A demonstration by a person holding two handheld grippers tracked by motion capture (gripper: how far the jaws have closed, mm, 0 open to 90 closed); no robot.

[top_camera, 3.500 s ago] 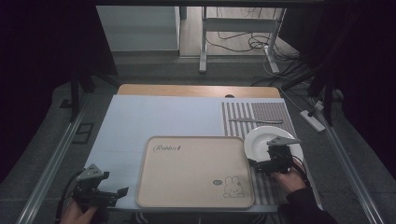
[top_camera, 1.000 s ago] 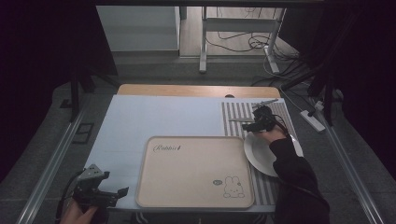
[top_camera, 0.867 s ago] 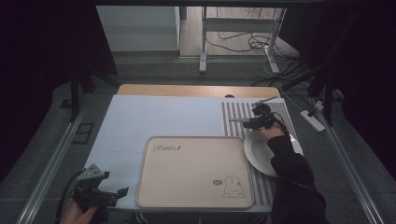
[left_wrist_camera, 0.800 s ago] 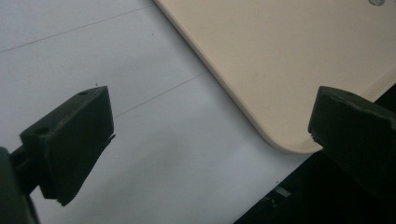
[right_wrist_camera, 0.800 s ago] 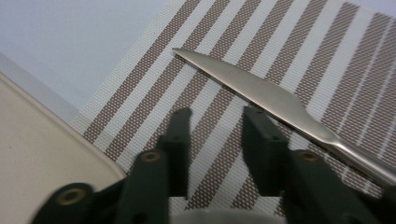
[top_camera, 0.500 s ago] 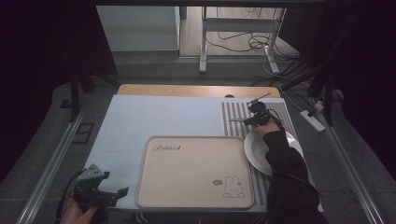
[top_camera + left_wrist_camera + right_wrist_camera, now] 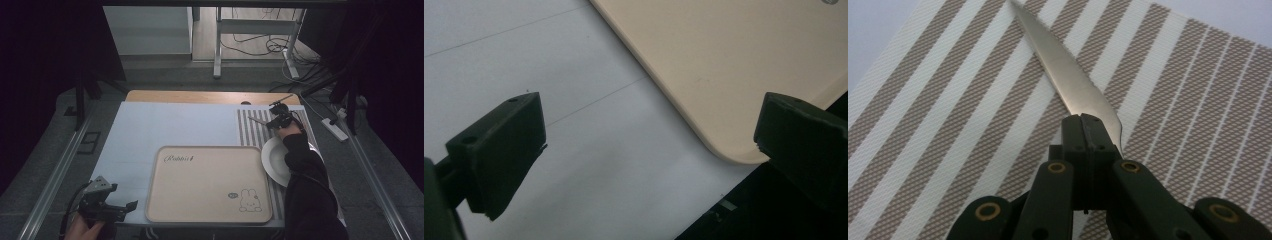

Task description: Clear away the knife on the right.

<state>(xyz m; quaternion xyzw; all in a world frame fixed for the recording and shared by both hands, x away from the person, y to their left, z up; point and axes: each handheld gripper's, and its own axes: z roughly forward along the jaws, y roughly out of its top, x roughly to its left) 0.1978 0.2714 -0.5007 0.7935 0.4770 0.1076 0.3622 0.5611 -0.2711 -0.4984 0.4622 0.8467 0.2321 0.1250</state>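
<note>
My right gripper [image 7: 270, 121] is over the far part of the brown-and-white striped placemat [image 7: 250, 131], past the white plate [image 7: 272, 161]. Its jaws are shut on a metal knife [image 7: 1068, 85], and the blade [image 7: 258, 120] sticks out to the left above the mat. In the right gripper view the gripper [image 7: 1087, 131] has its jaws pressed together, with the blade pointing away over the stripes. My left gripper [image 7: 126, 207] rests at the near left corner of the table, open and holding nothing. Its wide-apart jaws [image 7: 649, 145] frame a corner of the beige tray [image 7: 734, 65].
A beige tray [image 7: 210, 182] with a rabbit print lies at the front middle of the pale table top [image 7: 175, 125]. The plate sits partly under my right sleeve [image 7: 305, 185]. Dark floor, table legs and cables lie beyond the far edge.
The right hand has left the near side of the plate and moved away along the striped mat. It now holds a knife pointing left. The left gripper has not moved.
</note>
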